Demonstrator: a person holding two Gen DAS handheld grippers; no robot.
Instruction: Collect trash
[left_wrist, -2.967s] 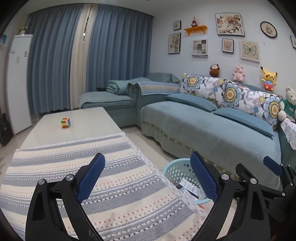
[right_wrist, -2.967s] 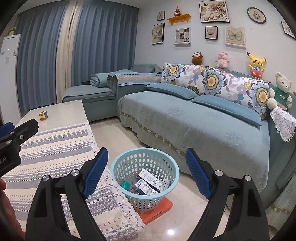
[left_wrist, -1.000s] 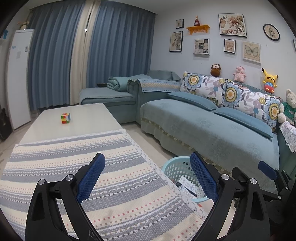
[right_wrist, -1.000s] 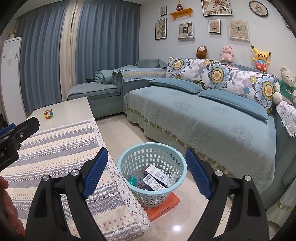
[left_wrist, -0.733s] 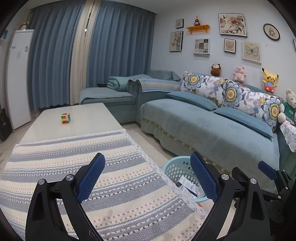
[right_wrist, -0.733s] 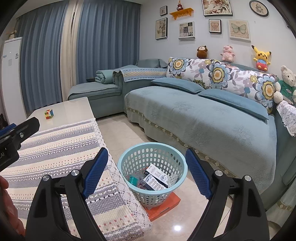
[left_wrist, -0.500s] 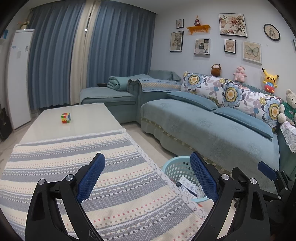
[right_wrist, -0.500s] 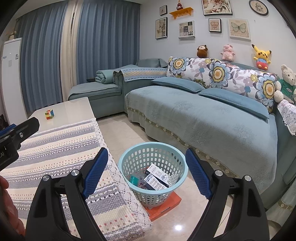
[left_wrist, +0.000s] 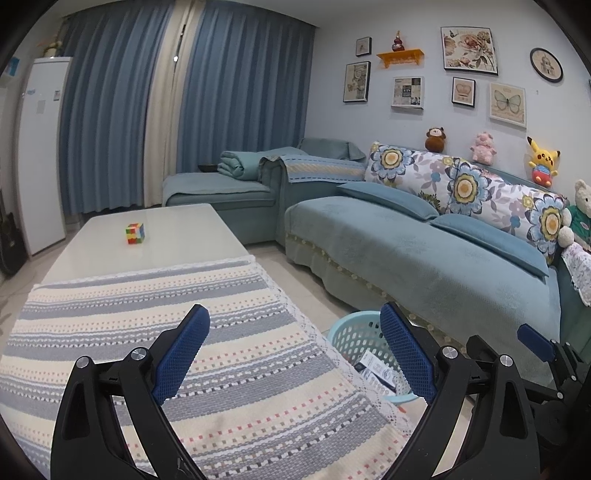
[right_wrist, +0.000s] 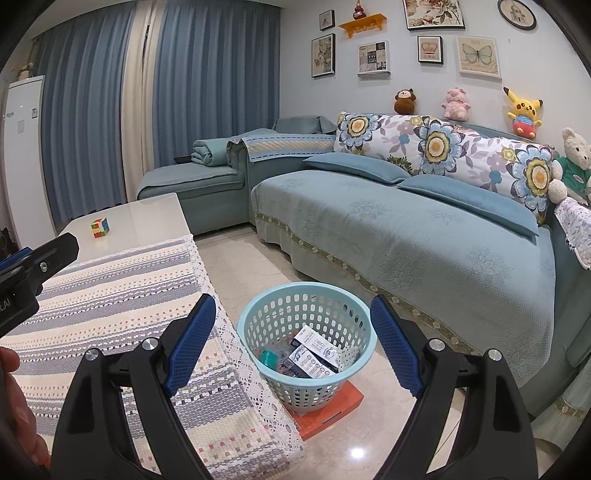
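A light blue perforated basket (right_wrist: 295, 295) stands on the floor beside the table, on an orange flat object (right_wrist: 325, 410). Inside it lie several pieces of trash, among them white printed cartons (right_wrist: 314, 354) and a teal wrapper (right_wrist: 269, 356). My right gripper (right_wrist: 291, 332) hangs open above and in front of the basket, nothing between its blue pads. My left gripper (left_wrist: 295, 347) is open over the striped tablecloth (left_wrist: 166, 314), empty too. The basket (left_wrist: 354, 336) shows partly behind the left gripper's right finger, with a carton (left_wrist: 376, 369) in it.
A colour cube (left_wrist: 135, 233) sits on the white tabletop (left_wrist: 177, 229) beyond the cloth. A blue sofa (right_wrist: 424, 229) with floral cushions and plush toys runs along the right. Tiled floor (right_wrist: 240, 258) lies between table and sofa. A hand (right_wrist: 14, 398) shows at the left edge.
Over the last second almost nothing has moved. Since three seconds ago both views have shifted slightly, and the basket sits a little nearer and more central under the right gripper.
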